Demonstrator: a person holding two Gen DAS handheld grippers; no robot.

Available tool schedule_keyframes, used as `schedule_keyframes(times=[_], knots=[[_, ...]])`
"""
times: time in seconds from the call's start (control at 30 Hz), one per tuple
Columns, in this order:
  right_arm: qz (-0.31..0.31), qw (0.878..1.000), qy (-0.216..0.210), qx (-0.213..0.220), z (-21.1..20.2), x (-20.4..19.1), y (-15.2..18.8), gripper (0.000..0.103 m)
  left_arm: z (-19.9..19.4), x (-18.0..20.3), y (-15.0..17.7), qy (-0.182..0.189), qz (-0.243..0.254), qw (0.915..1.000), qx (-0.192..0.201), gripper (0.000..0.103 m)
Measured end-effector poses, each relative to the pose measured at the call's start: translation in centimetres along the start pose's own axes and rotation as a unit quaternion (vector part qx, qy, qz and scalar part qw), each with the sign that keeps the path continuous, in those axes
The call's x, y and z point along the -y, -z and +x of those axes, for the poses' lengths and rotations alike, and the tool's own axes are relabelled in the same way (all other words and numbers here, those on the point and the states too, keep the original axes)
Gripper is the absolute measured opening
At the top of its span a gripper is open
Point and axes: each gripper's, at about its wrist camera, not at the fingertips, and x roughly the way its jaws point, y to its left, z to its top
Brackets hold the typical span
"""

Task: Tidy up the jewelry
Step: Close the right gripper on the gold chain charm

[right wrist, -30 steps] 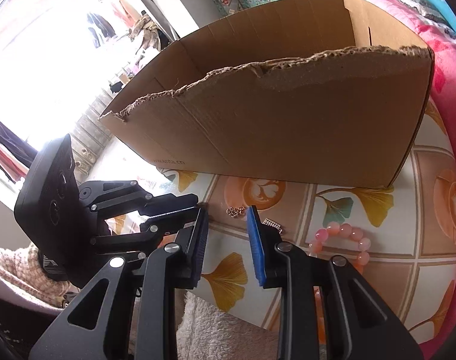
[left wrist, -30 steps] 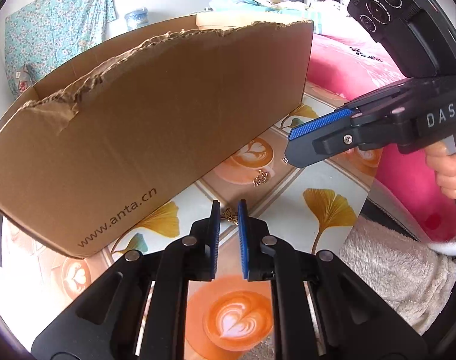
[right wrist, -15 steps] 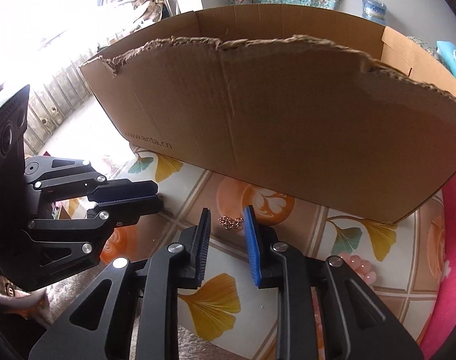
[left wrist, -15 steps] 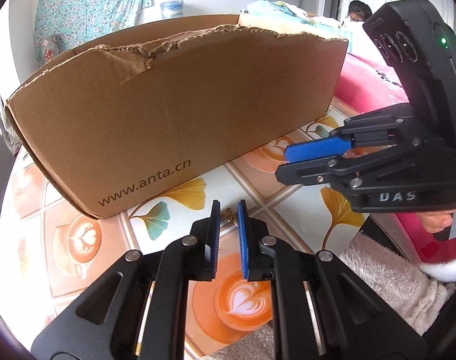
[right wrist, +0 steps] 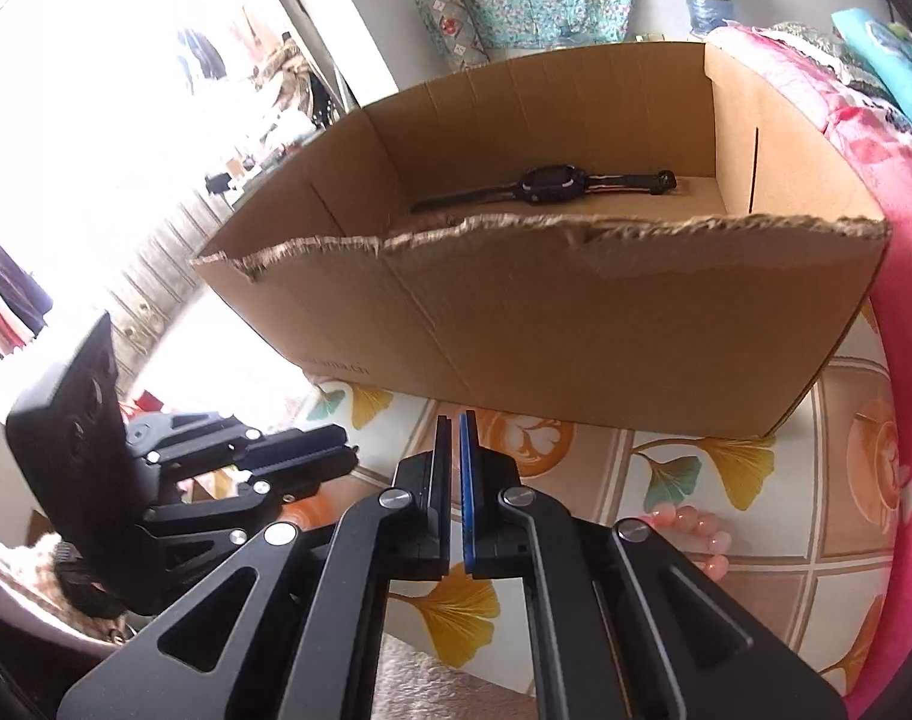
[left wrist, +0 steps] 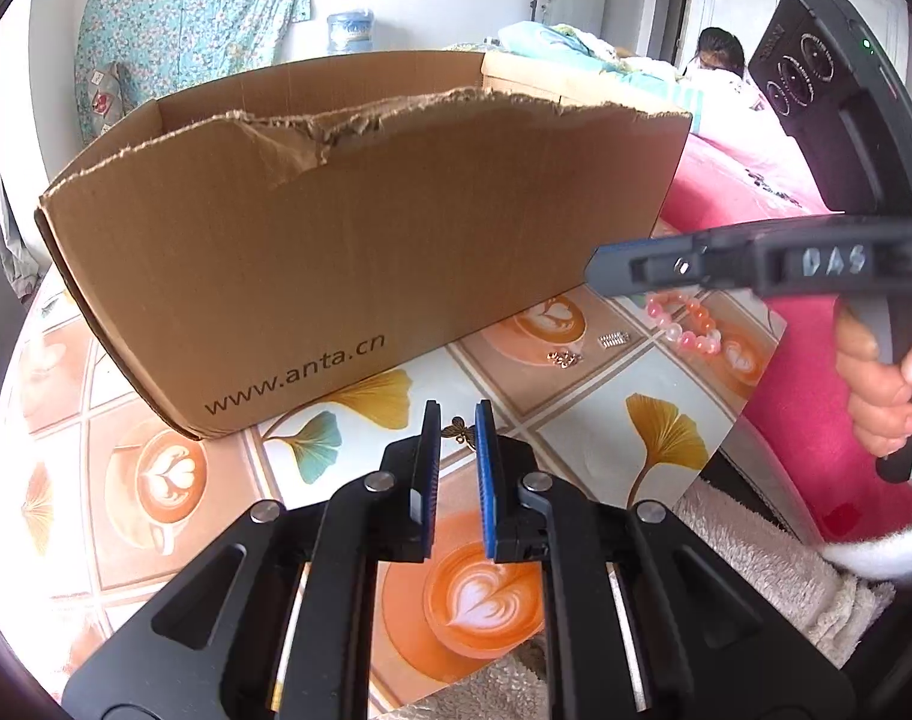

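A torn cardboard box (left wrist: 348,252) stands on the patterned tablecloth (left wrist: 576,420); it also shows in the right wrist view (right wrist: 606,330), with a dark watch (right wrist: 552,183) lying inside. My left gripper (left wrist: 458,420) is slightly open, low over a small gold butterfly piece (left wrist: 459,431) between its tips. A small gold chain piece (left wrist: 563,358), a silver piece (left wrist: 613,339) and a pink bead bracelet (left wrist: 687,324) lie near the box. My right gripper (right wrist: 454,426) is raised in front of the box with its jaws nearly closed; nothing shows between them. The bracelet (right wrist: 696,531) lies under it.
A pink bedspread (left wrist: 774,384) borders the table on the right, and a fluffy beige towel (left wrist: 768,564) hangs at the near edge. A person (left wrist: 717,54) sits far behind the box. A floral cloth (left wrist: 186,18) hangs on the back wall.
My right gripper has risen and closed from open to nearly shut, so the box interior and watch now show. My left gripper opened slightly over the butterfly piece.
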Motion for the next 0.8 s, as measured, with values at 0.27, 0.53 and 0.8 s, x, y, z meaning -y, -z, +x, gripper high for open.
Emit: schedule_keyframes(times=[0.27,0.53,0.8], knots=[[0.001,0.999,-0.030,0.040,-2.3,-1.0,-0.8,0.003,-1.9,0.5,-0.3,0.007,0.004,0.9997,0.021,0.010],[-0.052,0.998,0.029,-0.025,0.7,-1.9,0.8,0.022,-1.6,0.6,0.0,-0.005,0.001,1.0000,0.008,0.010],[-0.137,0.982,0.107,-0.069,4.3,-3.3,2.1,0.020,-1.2,-0.1,0.1,-0.007,-0.005,1.0000,0.003,0.010]])
